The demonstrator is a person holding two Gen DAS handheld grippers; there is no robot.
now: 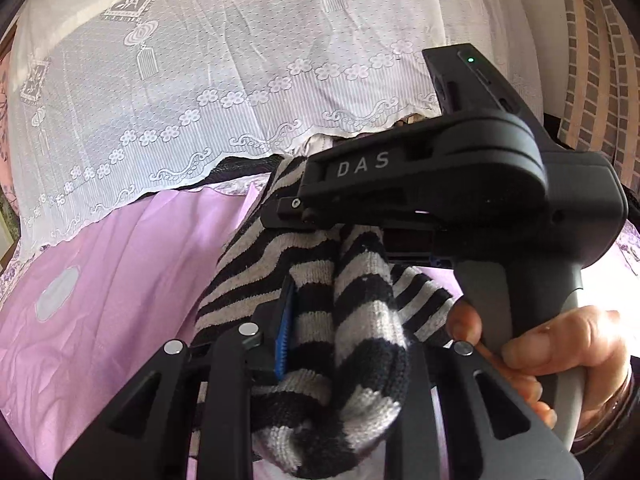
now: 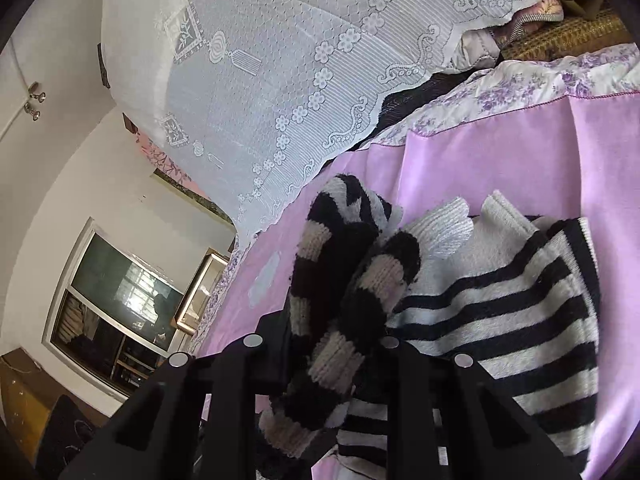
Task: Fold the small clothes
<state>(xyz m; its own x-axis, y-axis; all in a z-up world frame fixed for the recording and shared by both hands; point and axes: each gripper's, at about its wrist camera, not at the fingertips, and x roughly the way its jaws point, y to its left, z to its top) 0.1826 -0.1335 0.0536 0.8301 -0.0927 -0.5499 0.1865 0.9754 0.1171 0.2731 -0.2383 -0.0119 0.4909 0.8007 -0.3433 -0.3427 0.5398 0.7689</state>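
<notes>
A black-and-white striped knit sweater [image 2: 500, 312] lies on the pink bed sheet [image 2: 500, 152], its white ribbed edge [image 2: 444, 220] toward the far side. In the left wrist view a bunched sleeve [image 1: 256, 264] of it runs up between my left gripper's [image 1: 344, 332] fingers. That gripper is shut on it, with the blue pad [image 1: 282, 344] against the knit. My right gripper [image 1: 292, 210], held by a hand [image 1: 560, 344], comes in from the right and bites the same cloth higher up. In the right wrist view the right gripper [image 2: 336, 332] is shut on a rolled striped sleeve [image 2: 320, 248].
A white lace cover [image 1: 200, 80] drapes over bedding piled behind the sheet. A floral quilt edge [image 2: 520, 84] borders the sheet's far side. A brick wall [image 1: 592, 40] stands at right. Off the bed's left end stands a glass-fronted cabinet [image 2: 120, 300].
</notes>
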